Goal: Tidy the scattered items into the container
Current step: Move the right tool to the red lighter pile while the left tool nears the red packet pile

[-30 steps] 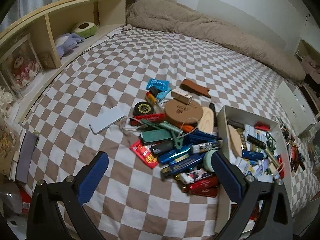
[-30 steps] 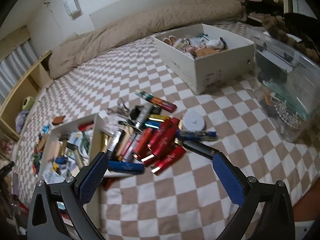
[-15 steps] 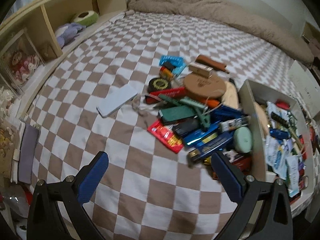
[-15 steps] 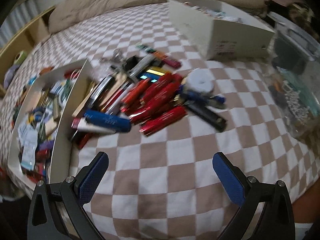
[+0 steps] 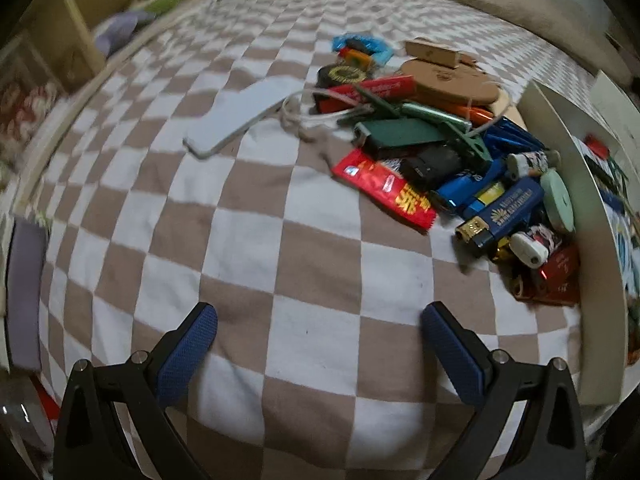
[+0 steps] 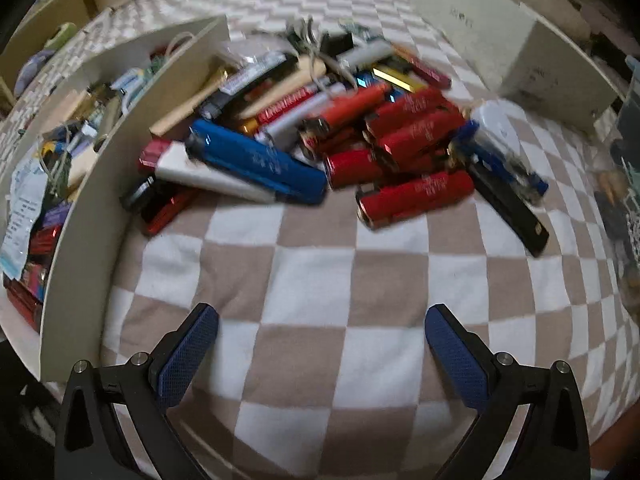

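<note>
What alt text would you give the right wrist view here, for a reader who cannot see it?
The right tool hangs open and empty over a brown-and-white checkered bedspread, facing a pile of lighters and similar small items, chiefly red lighters and a long blue one. A white container, already part filled, sits touching the pile's left side.

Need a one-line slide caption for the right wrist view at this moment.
Open right gripper hovers over the checkered bedspread, facing a pile of lighters beside the white container.
</note>
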### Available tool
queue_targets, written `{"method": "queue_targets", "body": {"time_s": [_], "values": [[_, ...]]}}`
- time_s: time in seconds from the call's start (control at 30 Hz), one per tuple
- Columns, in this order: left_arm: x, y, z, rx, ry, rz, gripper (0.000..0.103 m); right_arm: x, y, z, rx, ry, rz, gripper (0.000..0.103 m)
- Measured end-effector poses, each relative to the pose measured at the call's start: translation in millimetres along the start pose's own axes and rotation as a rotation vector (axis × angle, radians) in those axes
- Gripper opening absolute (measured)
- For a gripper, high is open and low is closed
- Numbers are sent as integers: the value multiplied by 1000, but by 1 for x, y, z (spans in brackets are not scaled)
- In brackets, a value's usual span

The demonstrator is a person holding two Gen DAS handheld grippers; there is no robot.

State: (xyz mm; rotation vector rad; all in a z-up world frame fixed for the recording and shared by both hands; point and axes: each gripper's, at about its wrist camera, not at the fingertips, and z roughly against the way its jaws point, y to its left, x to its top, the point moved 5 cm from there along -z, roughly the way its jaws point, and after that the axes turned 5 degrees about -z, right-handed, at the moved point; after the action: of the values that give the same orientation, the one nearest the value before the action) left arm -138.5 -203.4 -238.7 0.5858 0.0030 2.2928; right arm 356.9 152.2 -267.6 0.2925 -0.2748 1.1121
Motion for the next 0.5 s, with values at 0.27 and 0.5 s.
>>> {"method": "queue_targets", "body": {"time_s": [0.27, 0.5], "values": [[11, -7, -12, 75, -128, -45, 103, 5, 0, -8, 19, -68, 73, 103], [12, -8, -8, 17, -175, -86, 103, 8, -1, -10, 74, -153, 122, 103]]}}
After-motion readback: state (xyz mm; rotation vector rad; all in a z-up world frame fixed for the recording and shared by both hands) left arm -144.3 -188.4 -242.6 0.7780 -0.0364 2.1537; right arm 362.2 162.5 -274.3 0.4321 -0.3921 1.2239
